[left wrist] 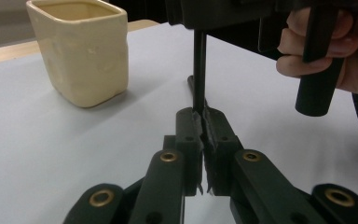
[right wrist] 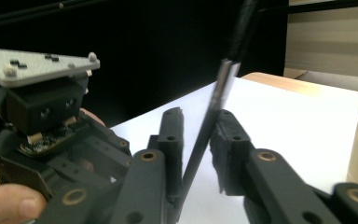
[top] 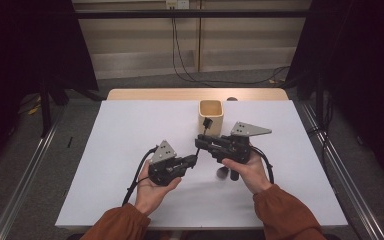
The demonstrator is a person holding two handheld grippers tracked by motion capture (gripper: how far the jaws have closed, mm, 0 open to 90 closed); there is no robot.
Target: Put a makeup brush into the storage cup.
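White sheet [top: 130, 150] covers a wooden table [top: 180, 94]; dark curtains stand to both sides, and cables trail over the grey floor behind.

Cup [top: 211, 116]: cream, squarish, upright on the sheet toward the far edge, near the middle. From the left gripper view the cup [left wrist: 86, 51] sits up and to the left, well apart from the jaws.

Left gripper [top: 194, 161]: held in the left hand [top: 152, 192], pointing toward the right gripper. Left gripper view shows its jaws fully closed on the lower end of a thin black rod [left wrist: 199, 70]; the pads press on the rod from both sides. The rod rises straight up from the jaw tips to the underside of the other gripper.

Right gripper [top: 200, 142]: held in the right hand [top: 247, 170], pointing left, just in front of the cup. Right gripper view [right wrist: 200, 135] has the same rod [right wrist: 223, 88] passing slanted between the jaws. The rod lies against the right pad near the tip; a gap remains to the left pad. Cannot tell whether both pads press on it.

Both grippers sit close together above the sheet's middle, joined by the rod, which has a grey section near its upper part.
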